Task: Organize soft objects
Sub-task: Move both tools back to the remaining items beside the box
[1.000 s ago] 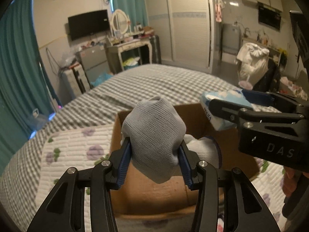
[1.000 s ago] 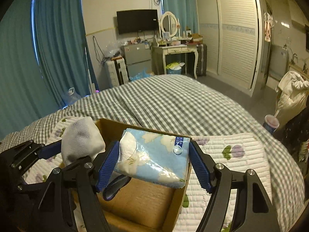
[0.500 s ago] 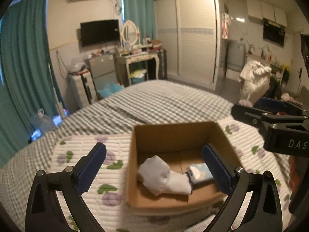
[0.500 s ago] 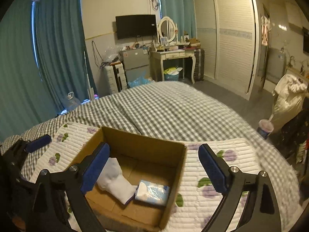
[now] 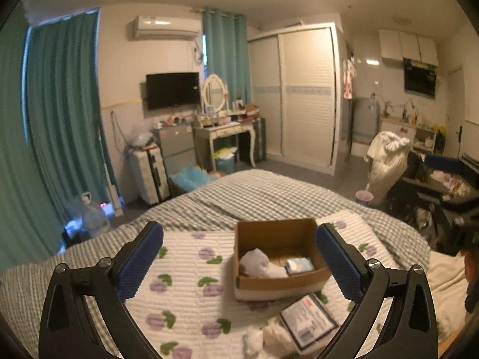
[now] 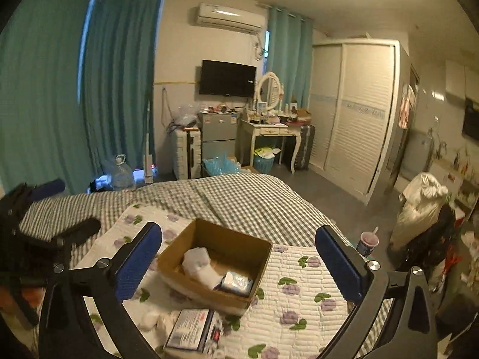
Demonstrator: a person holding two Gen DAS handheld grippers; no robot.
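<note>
An open cardboard box (image 5: 299, 282) (image 6: 179, 281) sits on the flowered quilt. Inside lie a white sock (image 5: 257, 264) (image 6: 199, 264) and a light blue tissue pack (image 5: 299, 264) (image 6: 236, 282). My left gripper (image 5: 239, 257) is open and empty, held high above and behind the box. My right gripper (image 6: 238, 258) is open and empty, also raised well above the box. A flat packet with a printed label (image 5: 310, 320) (image 6: 191, 332) and white soft pieces (image 5: 263, 336) (image 6: 154, 320) lie on the quilt in front of the box.
The flowered quilt (image 5: 185, 299) (image 6: 299, 308) covers a grey checked bed (image 5: 254, 197) (image 6: 239, 197). The other gripper shows at the right edge of the left wrist view (image 5: 458, 218) and at the left edge of the right wrist view (image 6: 45, 236). Furniture and curtains stand beyond the bed.
Both grippers opened and dropped the sock and the tissue pack into the box, then pulled up and back, so the box looks smaller and the items on the quilt came into view.
</note>
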